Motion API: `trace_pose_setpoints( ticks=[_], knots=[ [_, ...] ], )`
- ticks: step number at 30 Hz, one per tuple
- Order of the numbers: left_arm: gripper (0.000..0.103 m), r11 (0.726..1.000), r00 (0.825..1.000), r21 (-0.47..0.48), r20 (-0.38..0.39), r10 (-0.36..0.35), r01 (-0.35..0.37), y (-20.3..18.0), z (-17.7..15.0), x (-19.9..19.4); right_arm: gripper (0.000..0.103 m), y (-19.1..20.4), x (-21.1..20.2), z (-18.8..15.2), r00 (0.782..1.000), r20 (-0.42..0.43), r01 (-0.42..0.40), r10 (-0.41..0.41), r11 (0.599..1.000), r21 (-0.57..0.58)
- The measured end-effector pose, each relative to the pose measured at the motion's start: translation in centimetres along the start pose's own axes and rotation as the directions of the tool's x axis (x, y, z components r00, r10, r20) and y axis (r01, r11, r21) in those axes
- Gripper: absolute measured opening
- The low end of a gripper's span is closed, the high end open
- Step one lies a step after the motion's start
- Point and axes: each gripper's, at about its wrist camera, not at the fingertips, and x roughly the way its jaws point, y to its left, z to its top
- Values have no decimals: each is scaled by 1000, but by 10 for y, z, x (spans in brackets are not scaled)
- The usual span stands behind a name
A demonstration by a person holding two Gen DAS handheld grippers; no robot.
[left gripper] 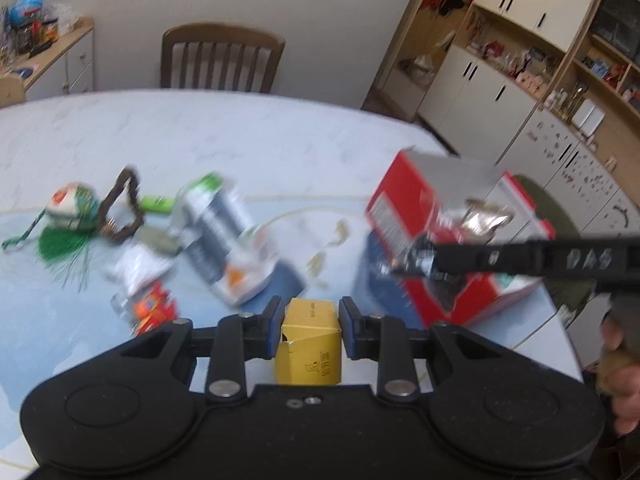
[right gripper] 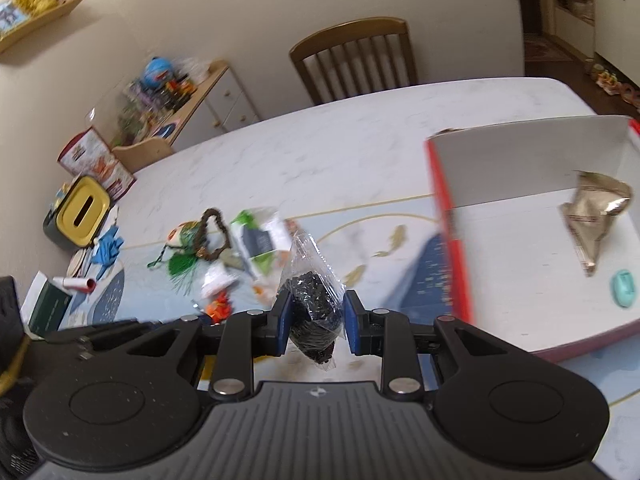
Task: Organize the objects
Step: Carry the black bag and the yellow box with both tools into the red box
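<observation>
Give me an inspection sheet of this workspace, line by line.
Surface: white marbled table with a blue patterned mat.
Job's things: red box, open, holding a gold foil pouch and a teal item.
Clutter: bead bracelet, green tassel ornament, blurred packets.
Grippers: left gripper shut on yellow carton; right gripper shut on clear bag of black bits.
Cables: nothing seen.
Surroundings: wooden chair, cupboards, tissue box.
</observation>
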Motion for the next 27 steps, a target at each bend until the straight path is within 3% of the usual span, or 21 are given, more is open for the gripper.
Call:
trace_pose_setpoints(
  ticks=[14,27],
  knots=[
    [27,993,995,71,29,-101,98,-94,44,25,26,-100,-46,8,993,67,92,-97,993,79],
    [27,989,996,121,5,-92,90,-163,62,83,26,-191,-67,18,973,82,206,-215,973,109]
  ],
)
